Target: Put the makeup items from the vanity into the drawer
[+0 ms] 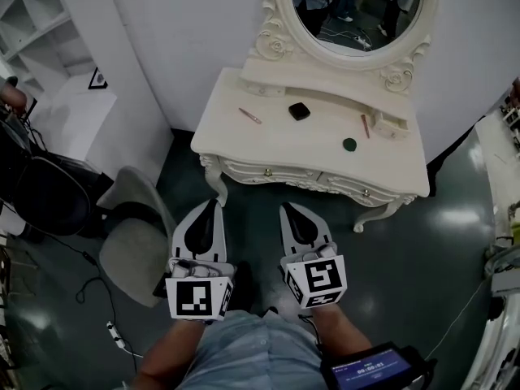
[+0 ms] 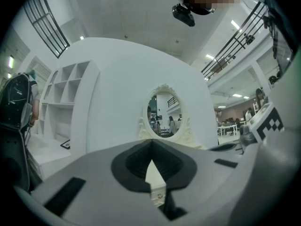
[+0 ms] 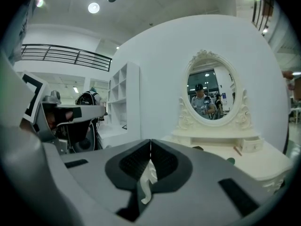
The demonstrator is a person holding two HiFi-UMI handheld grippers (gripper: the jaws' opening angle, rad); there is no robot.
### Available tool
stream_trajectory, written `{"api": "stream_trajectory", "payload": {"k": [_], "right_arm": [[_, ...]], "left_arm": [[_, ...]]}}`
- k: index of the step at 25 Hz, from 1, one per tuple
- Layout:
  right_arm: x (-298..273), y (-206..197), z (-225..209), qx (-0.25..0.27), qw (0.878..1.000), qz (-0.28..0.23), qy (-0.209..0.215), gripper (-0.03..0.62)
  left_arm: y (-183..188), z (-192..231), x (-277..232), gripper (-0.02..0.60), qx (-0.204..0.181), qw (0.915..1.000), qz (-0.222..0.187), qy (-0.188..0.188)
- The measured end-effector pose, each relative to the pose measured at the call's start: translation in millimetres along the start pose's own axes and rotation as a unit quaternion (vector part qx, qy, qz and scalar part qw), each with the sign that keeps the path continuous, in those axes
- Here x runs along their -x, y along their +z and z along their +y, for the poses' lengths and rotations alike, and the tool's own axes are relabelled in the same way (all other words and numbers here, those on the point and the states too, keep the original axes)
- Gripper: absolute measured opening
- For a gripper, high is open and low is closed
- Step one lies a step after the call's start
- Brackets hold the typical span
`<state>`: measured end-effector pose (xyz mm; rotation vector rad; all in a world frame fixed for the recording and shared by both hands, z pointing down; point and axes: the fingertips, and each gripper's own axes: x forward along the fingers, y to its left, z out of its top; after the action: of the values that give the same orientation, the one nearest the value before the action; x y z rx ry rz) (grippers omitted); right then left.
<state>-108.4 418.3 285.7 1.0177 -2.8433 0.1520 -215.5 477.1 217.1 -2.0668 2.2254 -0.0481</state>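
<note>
The cream vanity [image 1: 276,145] with its oval mirror [image 1: 357,6] stands ahead of me against the white wall. On its top lie a pink pencil [image 1: 250,116], a black compact [image 1: 299,110], a small green round item [image 1: 349,145] and a reddish pencil [image 1: 365,126] beside a small cream box [image 1: 390,124]. Its front drawers [image 1: 341,187] are closed. My left gripper [image 1: 214,205] and right gripper [image 1: 287,209] hover side by side short of the vanity's front edge, both shut and holding nothing. In the right gripper view, past the right gripper [image 3: 150,148], the vanity top [image 3: 263,161] shows.
A grey chair [image 1: 134,234] stands left of me, with a black bag [image 1: 45,193] and white shelving [image 1: 32,15] beyond it. Cables and a power strip [image 1: 114,335] lie on the dark floor. A white table edge [image 1: 500,161] runs along the right side.
</note>
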Motion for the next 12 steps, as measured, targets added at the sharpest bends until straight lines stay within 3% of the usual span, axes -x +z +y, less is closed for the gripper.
{"api": "stream_trajectory", "payload": {"k": [12], "right_arm": [[-94, 45, -22, 0.01, 0.999, -0.026, -0.027, 0.002]], "left_arm": [[9, 56, -84, 0.0, -0.001, 0.9992, -0.026, -0.029]]}}
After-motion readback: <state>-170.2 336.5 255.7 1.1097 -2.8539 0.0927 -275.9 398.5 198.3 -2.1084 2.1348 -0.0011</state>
